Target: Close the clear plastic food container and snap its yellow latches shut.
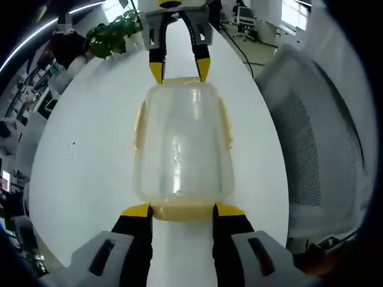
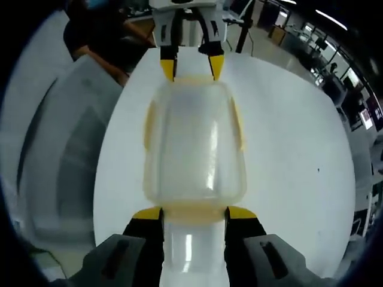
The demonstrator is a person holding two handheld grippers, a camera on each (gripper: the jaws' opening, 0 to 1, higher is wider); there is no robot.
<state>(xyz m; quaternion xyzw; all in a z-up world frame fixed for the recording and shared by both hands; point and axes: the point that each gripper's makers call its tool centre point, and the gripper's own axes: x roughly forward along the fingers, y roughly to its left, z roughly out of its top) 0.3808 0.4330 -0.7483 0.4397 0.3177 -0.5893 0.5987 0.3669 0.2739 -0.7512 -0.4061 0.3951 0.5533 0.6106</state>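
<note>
The clear plastic food container with yellow latches sits on the round white table, between both tongs. The left gripper and right gripper are spread wide at its ends. A crooked push could slide it away.

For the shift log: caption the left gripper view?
Left gripper and right gripper open at opposite end latches of the lidded container.

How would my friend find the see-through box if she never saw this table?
Look at the big white table with a grey chair beside it. In its middle, between the two grippers' yellow-tipped fingers, sits the box. It is the see-through thing there, cloudy plastic with pale yellow latches along its edges.
</note>
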